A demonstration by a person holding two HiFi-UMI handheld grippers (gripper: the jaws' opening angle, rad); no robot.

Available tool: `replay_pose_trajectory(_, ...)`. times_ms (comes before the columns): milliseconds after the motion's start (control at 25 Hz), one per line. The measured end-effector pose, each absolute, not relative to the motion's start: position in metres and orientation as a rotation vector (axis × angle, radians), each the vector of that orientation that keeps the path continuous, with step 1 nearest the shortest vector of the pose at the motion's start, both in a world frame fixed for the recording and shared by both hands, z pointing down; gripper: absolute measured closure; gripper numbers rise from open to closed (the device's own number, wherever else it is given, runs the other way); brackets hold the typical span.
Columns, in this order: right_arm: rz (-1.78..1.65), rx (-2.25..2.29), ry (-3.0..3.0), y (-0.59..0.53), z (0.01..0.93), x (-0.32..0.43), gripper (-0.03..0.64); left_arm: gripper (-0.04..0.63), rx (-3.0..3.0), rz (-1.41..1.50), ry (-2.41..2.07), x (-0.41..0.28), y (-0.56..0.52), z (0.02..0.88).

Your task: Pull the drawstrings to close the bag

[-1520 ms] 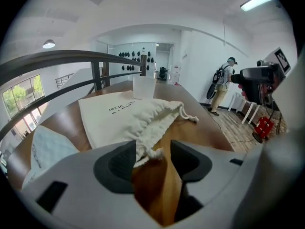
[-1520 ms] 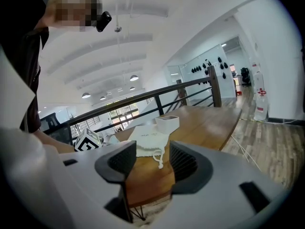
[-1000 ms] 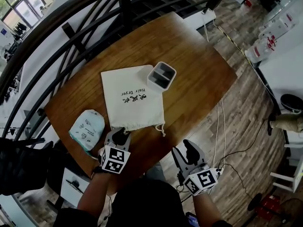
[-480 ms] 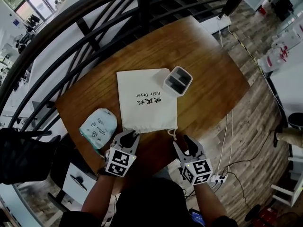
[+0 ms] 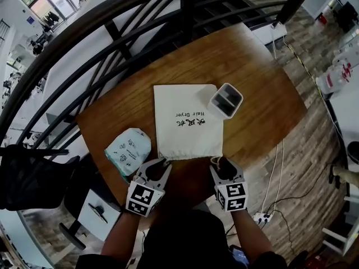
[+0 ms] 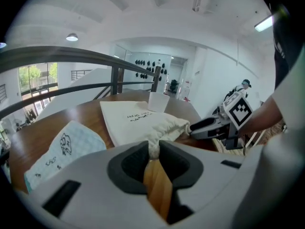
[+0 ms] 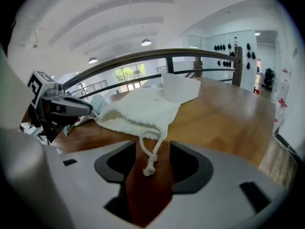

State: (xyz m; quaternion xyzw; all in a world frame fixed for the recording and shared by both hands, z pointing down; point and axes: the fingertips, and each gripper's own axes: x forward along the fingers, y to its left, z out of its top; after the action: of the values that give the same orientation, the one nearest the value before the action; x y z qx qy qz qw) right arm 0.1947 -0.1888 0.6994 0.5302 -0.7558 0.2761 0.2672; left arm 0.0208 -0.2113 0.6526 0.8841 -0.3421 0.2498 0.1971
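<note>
Head view: the cream cloth drawstring bag (image 5: 188, 122) is laid flat at the centre of the brown wooden table (image 5: 252, 60), with its gathered mouth at 6 o'clock.

Left gripper view: the left gripper (image 6: 153, 148) is clamped narrowly on the bag's gathered corner.

Right gripper view: the jaws of the right gripper (image 7: 152, 149) are being opened wide. The knotted white drawstring (image 7: 148, 168) is seen lying loose between them.

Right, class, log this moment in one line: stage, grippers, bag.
stage: taking hold | left gripper: shut on bag mouth corner | right gripper: opening, drawstring knot between jaws, ungripped | bag: flat on table
</note>
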Motion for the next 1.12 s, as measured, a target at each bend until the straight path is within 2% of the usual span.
replay_pose_trajectory(440,0.711,1.360,-1.953,-0.187,0.709,0.192,0.432,0.520,2.455,0.646,-0.974,0.006,-0.205,0.648)
replay_pose_trajectory(480,0.714,1.344,-1.952,-0.187,0.709,0.191,0.453,0.520,2.458,0.638,-0.978,0.004,-0.206,0.647)
replay_pose_trajectory(560,0.738,1.329,-1.958,-0.187,0.710,0.188,0.589,0.520,2.468,0.617,-0.993,0.000,-0.207,0.645)
replay_pose_trajectory(760,0.853,1.401,-1.994,-0.187,0.697,0.186,0.594,0.522,2.476,0.555,-1.010,-0.012,-0.208,0.636)
replay_pose_trajectory(1120,0.716,1.509,-2.049,-0.189,0.622,0.171,0.594,0.523,2.548,0.481,-1.004,-0.032,-0.209,0.590)
